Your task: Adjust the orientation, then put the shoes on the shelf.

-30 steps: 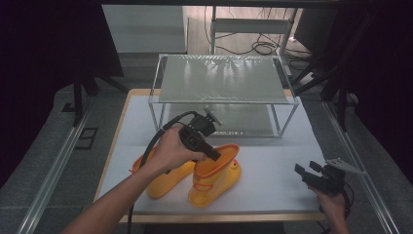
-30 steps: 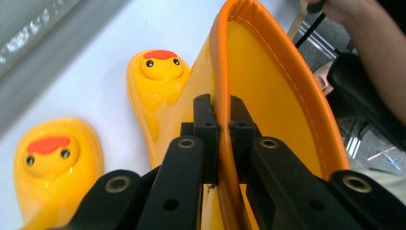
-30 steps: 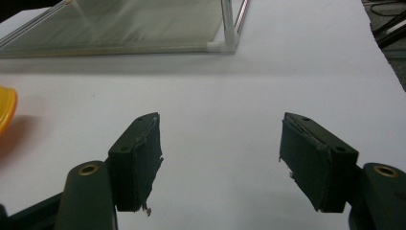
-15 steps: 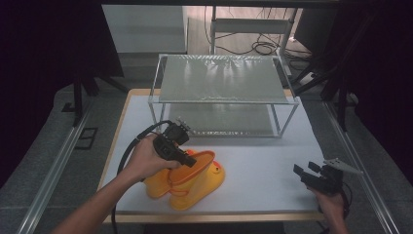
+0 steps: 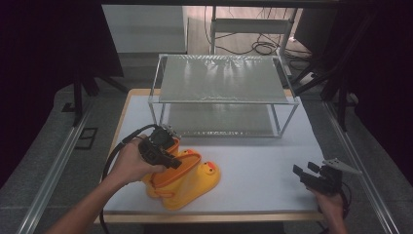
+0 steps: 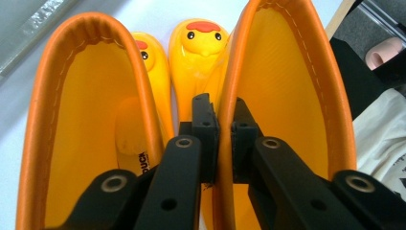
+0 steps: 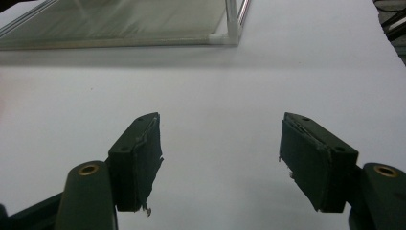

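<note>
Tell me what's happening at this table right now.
A person is working with a handheld gripper in each hand. The left gripper is pinching the adjoining rims of a pair of yellow duck boots, which lie near the front of the white table; its jaws have just been opening slightly, with the rims between them. The right gripper rests open at the front right corner, holding nothing. A glass-shelved rack stands behind.
</note>
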### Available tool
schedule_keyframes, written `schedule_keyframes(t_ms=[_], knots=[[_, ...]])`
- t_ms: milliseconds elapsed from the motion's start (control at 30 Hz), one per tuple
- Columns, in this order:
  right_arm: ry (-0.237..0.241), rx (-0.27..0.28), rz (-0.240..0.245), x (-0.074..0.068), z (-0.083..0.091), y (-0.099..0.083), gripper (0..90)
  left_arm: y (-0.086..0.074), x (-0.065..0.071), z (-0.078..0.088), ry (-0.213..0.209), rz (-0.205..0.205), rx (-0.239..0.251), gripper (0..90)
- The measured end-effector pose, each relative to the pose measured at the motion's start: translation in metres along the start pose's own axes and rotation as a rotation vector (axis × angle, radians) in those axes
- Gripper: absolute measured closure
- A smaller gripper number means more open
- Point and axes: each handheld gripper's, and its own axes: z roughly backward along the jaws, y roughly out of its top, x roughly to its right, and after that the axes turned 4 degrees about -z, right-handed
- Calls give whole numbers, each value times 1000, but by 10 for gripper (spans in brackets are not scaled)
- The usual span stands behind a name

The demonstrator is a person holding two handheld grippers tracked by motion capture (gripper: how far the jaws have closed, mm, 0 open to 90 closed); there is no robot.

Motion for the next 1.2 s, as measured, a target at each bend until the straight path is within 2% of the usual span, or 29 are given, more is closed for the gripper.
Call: schedule_keyframes(t_ms=[67,133,300,333,467,533,867,1200], knots=[[0,-1,-1,0,0,0,308,0,1,0,1,-1,3,819],[1,-3,3,0,0,0,308,0,1,0,-16,3,9,765],[-1,-2,7,0,0,0,308,3,-2,9,-57,25,70,665],[-2,-1,8,1,1,0,308,4,-4,15,-80,37,97,646],[-2,1,1,1,1,0,308,5,-6,21,-86,39,111,618],[-4,-5,4,1,1,0,308,4,-6,25,-73,43,116,603],[-3,-10,9,0,-1,-1,308,-6,-12,41,-66,68,155,539],[-7,-8,10,0,1,0,308,-16,-22,52,-128,79,176,486]])
